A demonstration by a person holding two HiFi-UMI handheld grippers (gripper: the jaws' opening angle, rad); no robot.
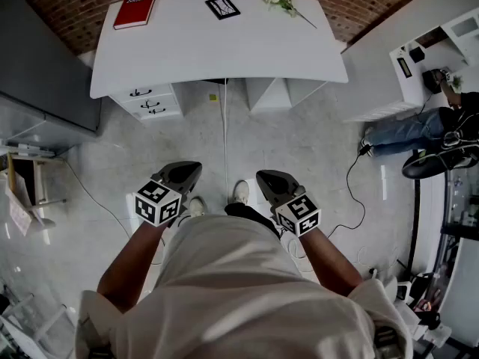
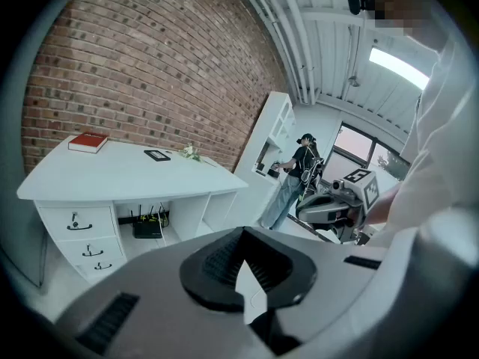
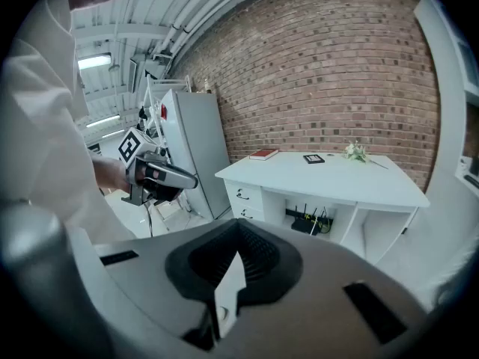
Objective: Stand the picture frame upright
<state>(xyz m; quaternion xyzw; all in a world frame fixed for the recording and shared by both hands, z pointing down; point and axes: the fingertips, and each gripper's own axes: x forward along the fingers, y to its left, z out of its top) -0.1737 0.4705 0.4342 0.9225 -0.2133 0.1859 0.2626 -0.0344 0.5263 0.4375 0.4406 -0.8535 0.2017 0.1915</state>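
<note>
A small black picture frame (image 1: 223, 7) lies flat on the white desk (image 1: 194, 47), near its far edge; it also shows as the picture frame (image 2: 157, 155) and the picture frame (image 3: 313, 158). I stand well back from the desk. My left gripper (image 1: 188, 172) and right gripper (image 1: 266, 179) hang close to my body over the floor, both shut with nothing in them. In the left gripper view the jaws of my left gripper (image 2: 251, 271) meet with nothing between them. Those of the right gripper (image 3: 236, 264) likewise.
A red book (image 1: 135, 9) lies at the desk's far left, a sprig of white flowers (image 1: 283, 0) at its far right. Drawers (image 1: 147, 102) sit under the desk's left end. A grey cabinet (image 1: 34, 66) stands left. A person (image 1: 419, 126) is at a white shelf on the right.
</note>
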